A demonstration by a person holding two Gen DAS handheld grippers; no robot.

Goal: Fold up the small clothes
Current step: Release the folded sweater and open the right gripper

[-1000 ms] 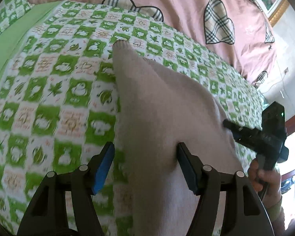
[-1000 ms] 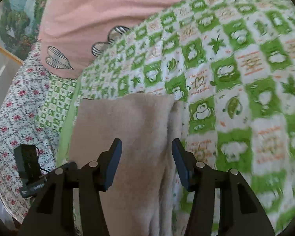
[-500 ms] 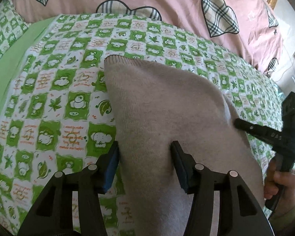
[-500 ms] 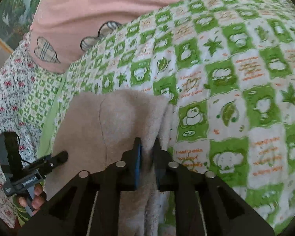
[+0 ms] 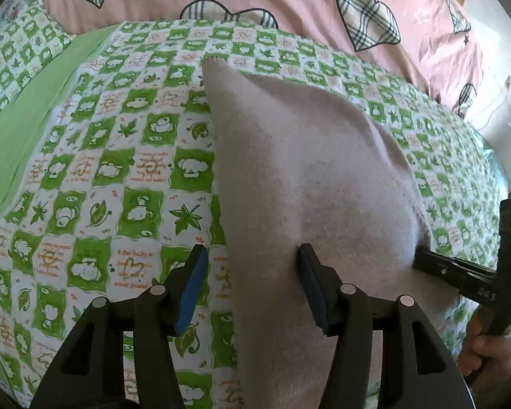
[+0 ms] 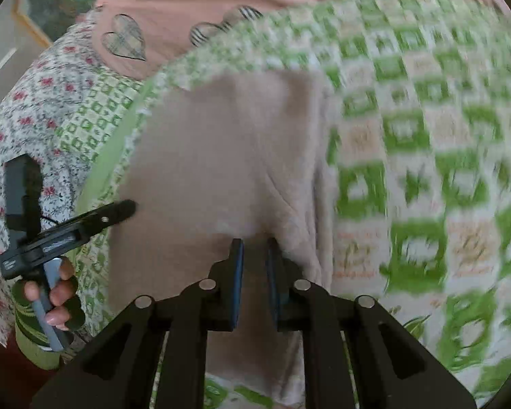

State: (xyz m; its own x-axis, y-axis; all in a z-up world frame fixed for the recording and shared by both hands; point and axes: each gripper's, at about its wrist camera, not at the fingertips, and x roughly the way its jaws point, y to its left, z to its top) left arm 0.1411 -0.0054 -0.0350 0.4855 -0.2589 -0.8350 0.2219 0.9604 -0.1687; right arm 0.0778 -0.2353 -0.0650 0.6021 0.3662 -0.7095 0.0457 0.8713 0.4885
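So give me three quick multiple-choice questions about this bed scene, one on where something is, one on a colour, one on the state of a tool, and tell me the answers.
1. Where does the beige knit garment lie?
A. on the green checked bedsheet
B. on the pink quilt
C. on the floor

2. What colour are the pads of the left tool?
A. red
B. blue
C. yellow

3. How does the right tool stand?
A. wide open above the bed
B. lying flat, unused
C. shut on the garment

Answers: 1 A, checked squares surround it on both sides. 2 B, both pads show blue. 3 C, its jaws have just been closing and now pinch the knit fabric.
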